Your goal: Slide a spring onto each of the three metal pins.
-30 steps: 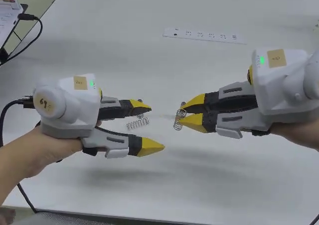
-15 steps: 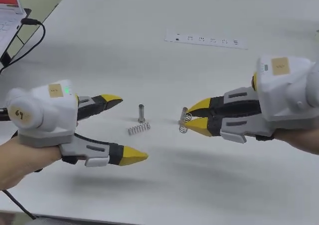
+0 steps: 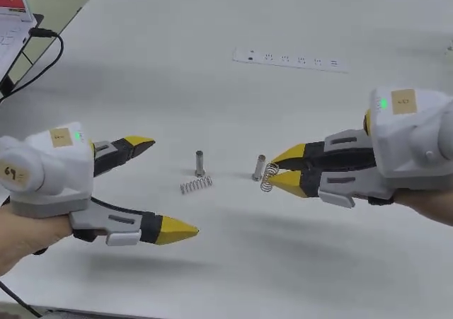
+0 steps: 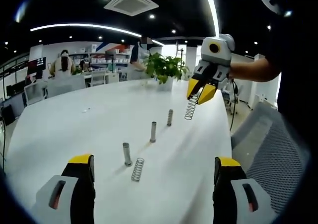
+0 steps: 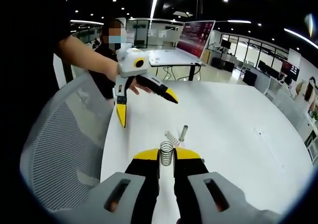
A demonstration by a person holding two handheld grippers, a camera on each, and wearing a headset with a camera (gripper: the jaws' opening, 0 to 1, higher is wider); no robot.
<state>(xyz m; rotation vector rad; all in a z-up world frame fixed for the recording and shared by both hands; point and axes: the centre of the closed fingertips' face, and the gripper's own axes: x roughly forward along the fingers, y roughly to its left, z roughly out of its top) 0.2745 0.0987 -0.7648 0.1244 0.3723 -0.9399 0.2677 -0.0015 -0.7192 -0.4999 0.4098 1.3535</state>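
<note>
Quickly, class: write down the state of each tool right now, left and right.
Left tool: open, holding nothing.
Right tool: shut on a spring.

Your left gripper (image 3: pixel 173 186) and right gripper (image 3: pixel 272 172): housings of smooth white plastic with a slight sheen, grey plastic side plates, and matt black jaws with matt yellow tips.

Held spring (image 3: pixel 267 177) and loose spring (image 3: pixel 196 184): bare steel-coloured wire, bright and glinting.

Metal pins (image 4: pixel 153 131): smooth grey metal with a dull satin finish.

Your table (image 3: pixel 212 85): white, smooth and matt, with only soft shadows on it.

Power strip (image 3: pixel 290 58): white plastic, low gloss.

Cable (image 3: pixel 49 50): black, rubbery-looking jacket.

Chair (image 5: pixel 59 144): grey woven mesh, open-textured.
</note>
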